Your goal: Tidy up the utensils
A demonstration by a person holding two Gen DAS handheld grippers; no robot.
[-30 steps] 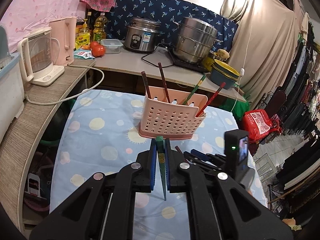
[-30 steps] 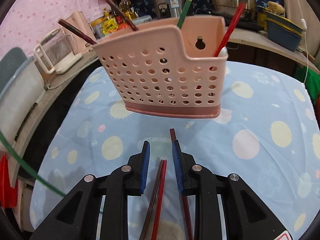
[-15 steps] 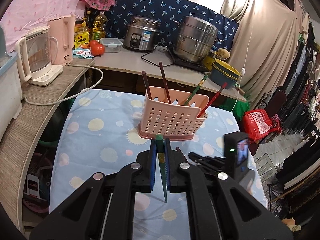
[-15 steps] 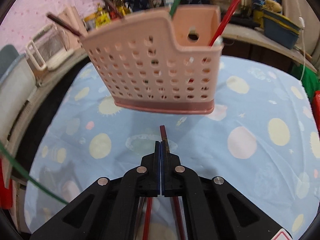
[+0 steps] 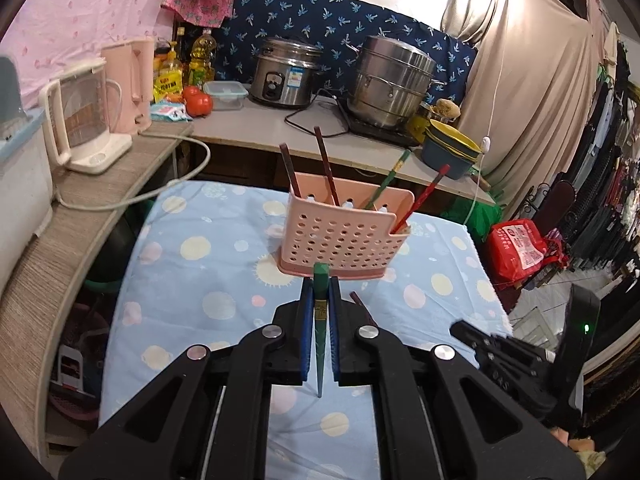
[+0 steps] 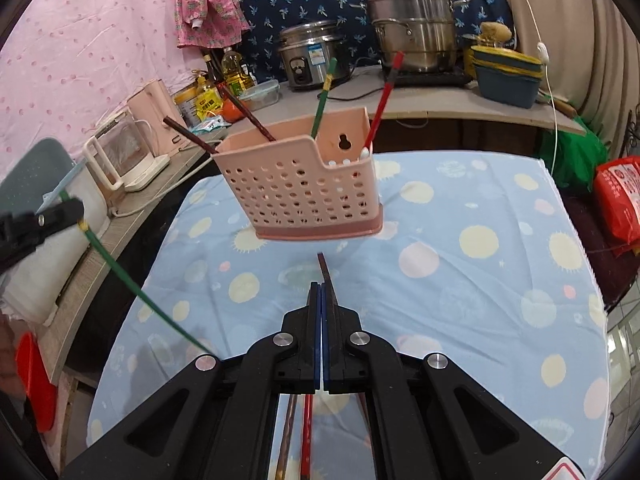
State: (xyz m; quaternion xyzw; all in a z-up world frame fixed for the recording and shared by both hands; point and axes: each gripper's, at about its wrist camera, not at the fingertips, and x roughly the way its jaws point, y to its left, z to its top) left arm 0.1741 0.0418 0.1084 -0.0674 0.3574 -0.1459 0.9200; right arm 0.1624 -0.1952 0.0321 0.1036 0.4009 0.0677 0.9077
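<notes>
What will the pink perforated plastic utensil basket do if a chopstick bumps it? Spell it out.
The pink perforated plastic utensil basket probably weighs little: thin walls full of holes. It stands tall on a narrow base on soft spotted cloth, with four chopsticks leaning outward, so a bump near the rim may tip or slide it. The plastic looks stiff and likely keeps its shape.

Both the left gripper (image 5: 319, 312) and right gripper (image 6: 321, 308) are black plastic (blue-lined pads, silver screws).

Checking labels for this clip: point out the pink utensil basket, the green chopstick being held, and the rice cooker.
pink utensil basket (image 6: 296, 188), right wrist view, perforated front wall.
green chopstick (image 5: 320, 312), left wrist view, shaft between the pads.
rice cooker (image 5: 286, 76), left wrist view, steel body.
</notes>
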